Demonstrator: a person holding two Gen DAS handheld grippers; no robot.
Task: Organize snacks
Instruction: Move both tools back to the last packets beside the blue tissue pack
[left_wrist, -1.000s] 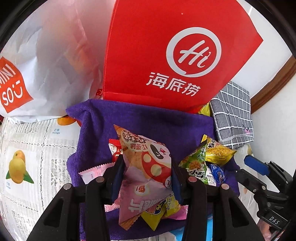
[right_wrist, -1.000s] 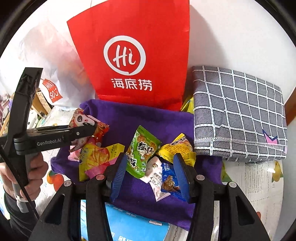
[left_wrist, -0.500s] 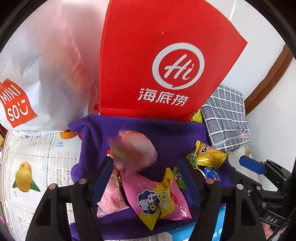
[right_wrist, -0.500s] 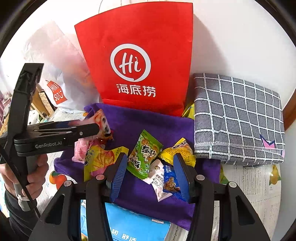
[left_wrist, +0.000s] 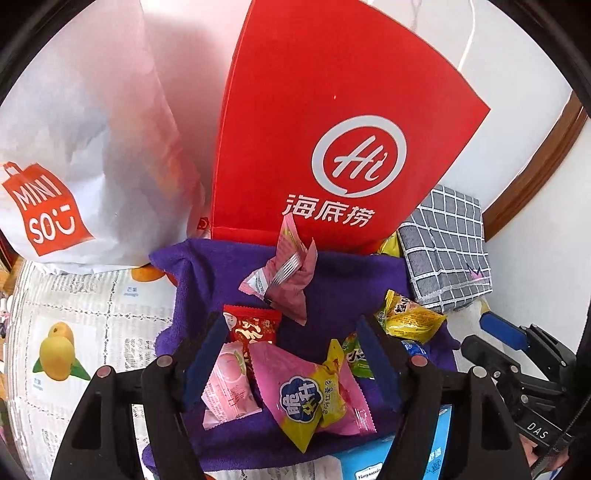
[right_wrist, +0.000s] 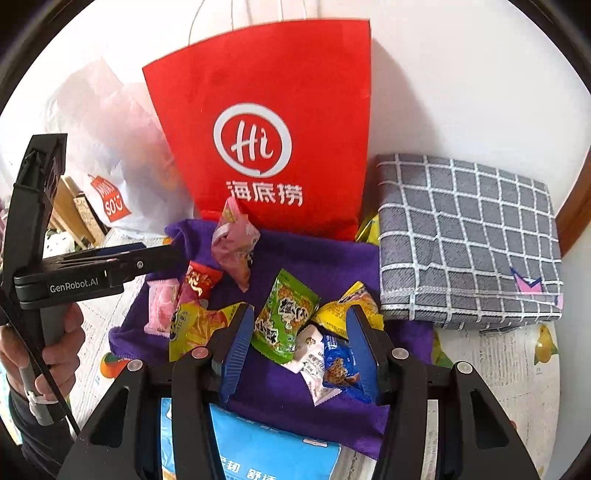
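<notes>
A pink crumpled snack packet (left_wrist: 286, 273) (right_wrist: 234, 240) sits tilted at the far edge of the purple towel (left_wrist: 347, 280), just in front of the red paper bag (left_wrist: 332, 129). My left gripper (left_wrist: 291, 321) is open and empty, above a red packet (left_wrist: 253, 326), a pale pink packet (left_wrist: 229, 387) and a pink-and-yellow packet (left_wrist: 310, 395). My right gripper (right_wrist: 300, 310) is open over a green packet (right_wrist: 286, 317), a yellow packet (right_wrist: 351, 302) and a blue-and-white packet (right_wrist: 332, 362), gripping none of them.
A white shopping bag (left_wrist: 74, 147) stands left of the red bag. A folded grey checked cloth (right_wrist: 465, 240) lies at the right. A blue box (right_wrist: 273, 454) sits at the near edge. A fruit-print table cover (left_wrist: 74, 332) lies under everything.
My left gripper opened and let go of the pink packet, which went forward to the foot of the red bag. The left gripper rose a little. The right gripper stayed put.
</notes>
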